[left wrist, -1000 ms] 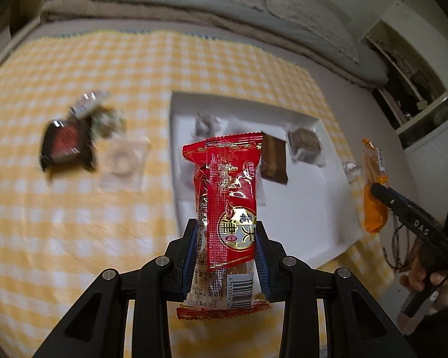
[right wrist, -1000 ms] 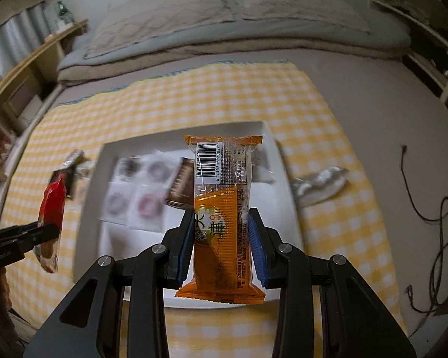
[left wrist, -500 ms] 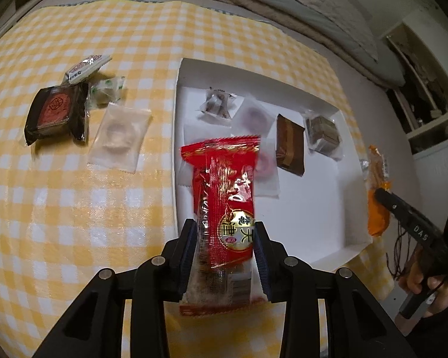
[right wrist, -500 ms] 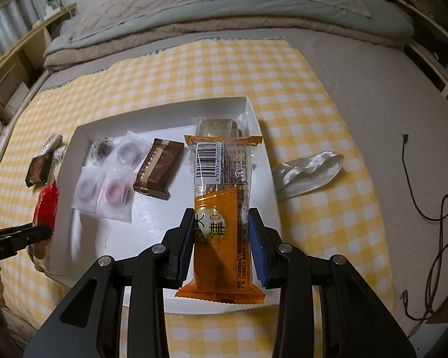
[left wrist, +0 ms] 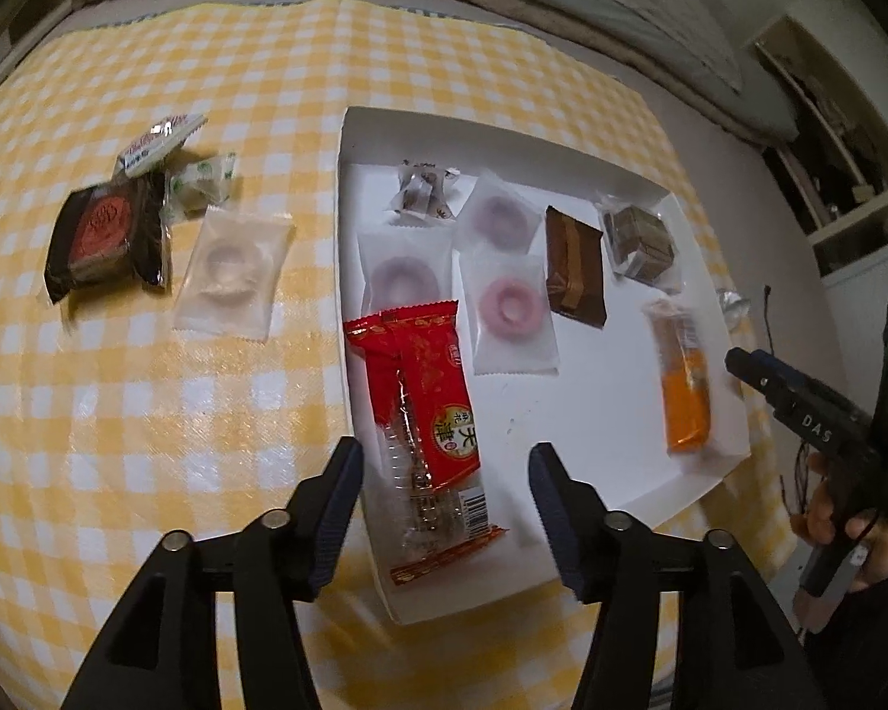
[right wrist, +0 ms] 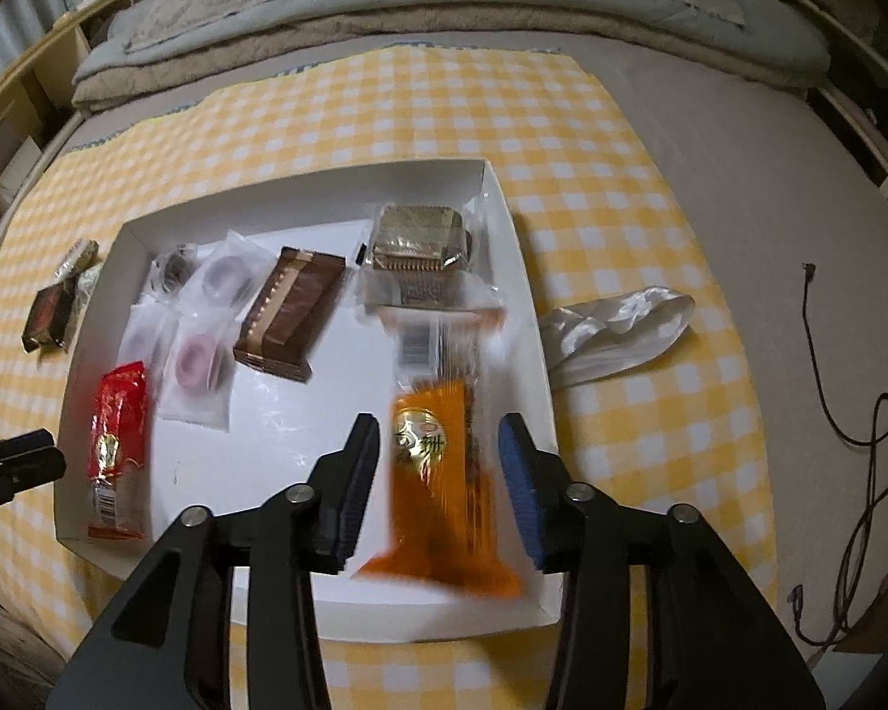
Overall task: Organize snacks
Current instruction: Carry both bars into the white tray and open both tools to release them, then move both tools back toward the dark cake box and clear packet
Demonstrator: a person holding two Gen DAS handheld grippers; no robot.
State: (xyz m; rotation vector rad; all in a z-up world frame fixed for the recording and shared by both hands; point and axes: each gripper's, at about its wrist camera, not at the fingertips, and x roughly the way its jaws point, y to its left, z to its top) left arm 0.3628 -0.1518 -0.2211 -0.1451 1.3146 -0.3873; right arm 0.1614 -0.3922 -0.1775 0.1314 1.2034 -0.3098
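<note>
Here both grippers' jaws had just been opening, wide of their packets: the left gripper (left wrist: 444, 470) around the red snack bar (left wrist: 423, 426), the right gripper (right wrist: 438, 461) around the orange snack bar (right wrist: 438, 473), both in the white tray (right wrist: 302, 402). Light, crinkly, slippery wrappers probably favoured a mid-length grip.

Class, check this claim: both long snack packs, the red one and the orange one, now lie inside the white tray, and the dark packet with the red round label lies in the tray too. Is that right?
One detail is wrong. The dark packet with the red label lies outside the white tray, on the yellow checked cloth to its left, as the left wrist view shows. The red pack and the orange pack do lie in the tray.
</note>
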